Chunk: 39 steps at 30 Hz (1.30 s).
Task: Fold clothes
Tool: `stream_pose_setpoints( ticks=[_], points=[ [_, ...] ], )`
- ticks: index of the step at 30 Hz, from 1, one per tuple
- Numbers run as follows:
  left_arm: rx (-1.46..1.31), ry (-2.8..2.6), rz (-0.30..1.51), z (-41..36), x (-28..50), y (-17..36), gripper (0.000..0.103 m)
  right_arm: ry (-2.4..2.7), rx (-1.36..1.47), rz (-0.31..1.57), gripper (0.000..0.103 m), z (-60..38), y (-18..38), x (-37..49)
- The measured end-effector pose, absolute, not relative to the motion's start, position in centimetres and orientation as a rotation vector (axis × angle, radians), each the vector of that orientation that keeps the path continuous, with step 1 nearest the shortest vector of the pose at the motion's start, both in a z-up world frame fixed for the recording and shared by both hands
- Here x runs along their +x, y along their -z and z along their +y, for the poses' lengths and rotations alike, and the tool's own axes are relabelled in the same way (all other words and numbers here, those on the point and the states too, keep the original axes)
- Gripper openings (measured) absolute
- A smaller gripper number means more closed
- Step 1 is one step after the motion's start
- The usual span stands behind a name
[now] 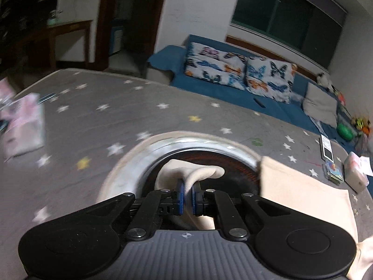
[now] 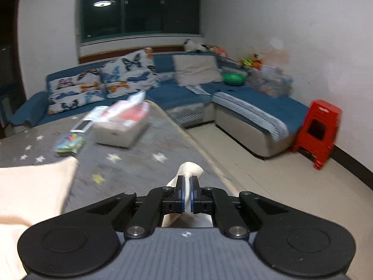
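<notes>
star-print grey table (image 1: 130,116), blue sofa (image 2: 181,94)

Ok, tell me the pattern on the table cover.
Grey table cover with scattered white and yellow stars; clearest in the left wrist view.

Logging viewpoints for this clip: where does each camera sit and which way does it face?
Left wrist: on the left gripper, facing over the starred table toward the blue sofa; gripper pinches cream garment.
Right wrist: on the right gripper, facing the table edge and sofa corner; gripper pinches the garment.
Shared: garment, table, sofa, tissue box.
</notes>
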State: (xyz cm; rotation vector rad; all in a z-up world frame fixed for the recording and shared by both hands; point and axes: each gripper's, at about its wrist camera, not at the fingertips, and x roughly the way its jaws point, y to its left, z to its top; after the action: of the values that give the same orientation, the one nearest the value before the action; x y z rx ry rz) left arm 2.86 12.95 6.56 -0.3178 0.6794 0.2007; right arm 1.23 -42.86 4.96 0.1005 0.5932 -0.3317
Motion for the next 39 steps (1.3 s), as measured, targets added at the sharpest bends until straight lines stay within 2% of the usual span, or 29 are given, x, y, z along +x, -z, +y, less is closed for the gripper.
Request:
stream_pose_setpoints(
  ticks=[10, 20, 22, 23, 25, 27, 29, 30, 39],
  points=[
    [-0.359, -0.253, 0.738, 15.7, -2.7, -4.7, 0.007, 0.403, 0.177, 0.669, 0.003, -45.7, -1.7, -2.5],
    [-0.318, -0.257, 0.77, 15.6, -3.3, -3.8, 0.008, 0.391, 0.172, 0.733, 0.004, -45.5, -0.9, -4.4],
    [-0.304, -0.253, 0.778, 15.6, -3.5, -3.8, 0.012, 0.391, 0.166, 0.741, 0.008, -45.4, -1.0, -5.0],
    [-0.301, -0.252, 0.781, 15.6, -3.6, -3.8, 0.013, 0.394, 0.159, 0.742, 0.015, -45.5, -1.1, -5.3],
    [-0.295, -0.254, 0.784, 15.7, -3.7, -3.8, 0.017, 0.411, 0.147, 0.743, 0.021, -45.6, -1.4, -5.6],
    [-0.286, -0.261, 0.779, 15.7, -4.0, -4.0, 0.018, 0.421, 0.147, 0.732, 0.021, -45.9, -1.9, -5.8],
    [-0.282, -0.264, 0.77, 15.8, -4.2, -4.4, 0.03, 0.412, 0.135, 0.713, 0.021, -45.9, -2.4, -5.7],
    [-0.28, -0.267, 0.765, 15.8, -4.3, -4.6, 0.032, 0.406, 0.13, 0.705, 0.021, -45.9, -2.7, -5.7],
    [-0.249, -0.195, 0.734, 14.1, -5.2, -6.3, 0.036, 0.24, 0.096, 0.769, 0.023, -43.7, -1.3, -1.0]
  ],
)
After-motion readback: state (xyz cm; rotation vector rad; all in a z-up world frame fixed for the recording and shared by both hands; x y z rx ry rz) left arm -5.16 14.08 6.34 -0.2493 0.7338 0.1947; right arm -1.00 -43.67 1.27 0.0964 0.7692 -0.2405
